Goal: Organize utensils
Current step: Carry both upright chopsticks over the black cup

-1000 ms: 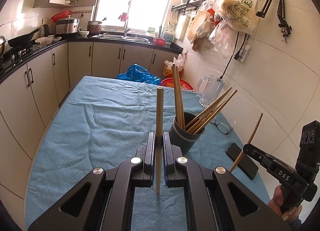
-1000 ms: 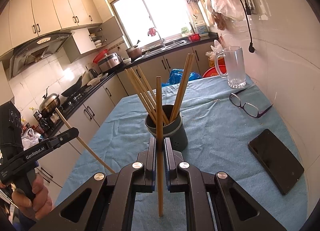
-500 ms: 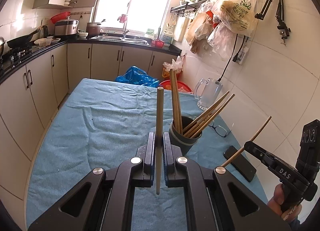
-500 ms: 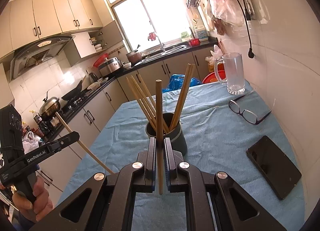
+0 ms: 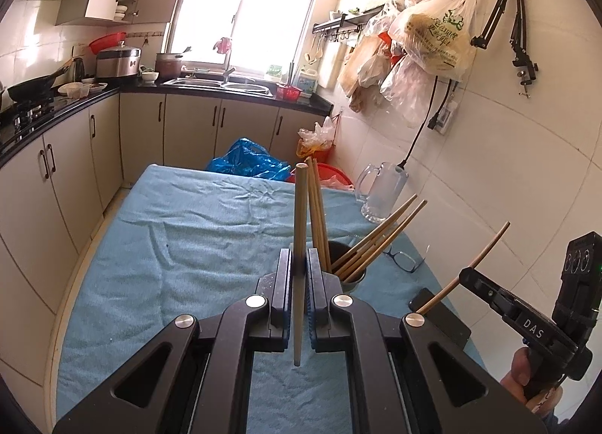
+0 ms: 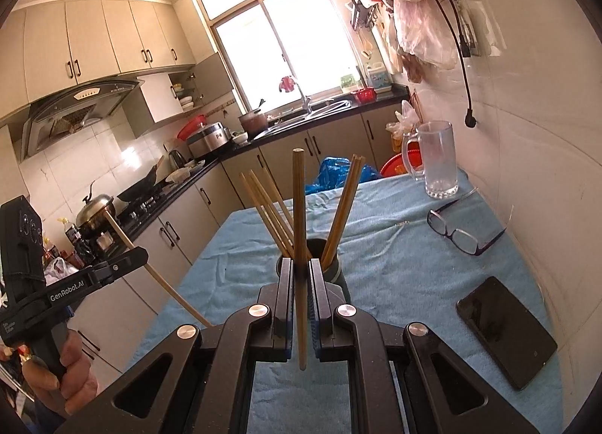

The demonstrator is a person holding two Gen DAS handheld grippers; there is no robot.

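A dark grey utensil cup (image 5: 351, 276) (image 6: 336, 270) stands on the blue cloth and holds several wooden chopsticks (image 5: 376, 242) (image 6: 269, 215) that lean outward. My left gripper (image 5: 300, 264) is shut on one upright wooden chopstick (image 5: 300, 215), above the table just left of the cup. My right gripper (image 6: 300, 272) is shut on another upright chopstick (image 6: 298, 208), directly in front of the cup. Each gripper shows in the other's view, the right one (image 5: 466, 277) and the left one (image 6: 143, 255), holding its chopstick at a slant.
The blue cloth (image 5: 210, 230) covers the table. A glass mug (image 6: 436, 159), spectacles (image 6: 457, 232) and a black phone (image 6: 506, 330) lie at the right near the tiled wall. Kitchen counters and cabinets run along the left and far side.
Both grippers have risen and drawn back a little from the cup, each keeping its chopstick. The cup sits lower and partly behind the fingers now.
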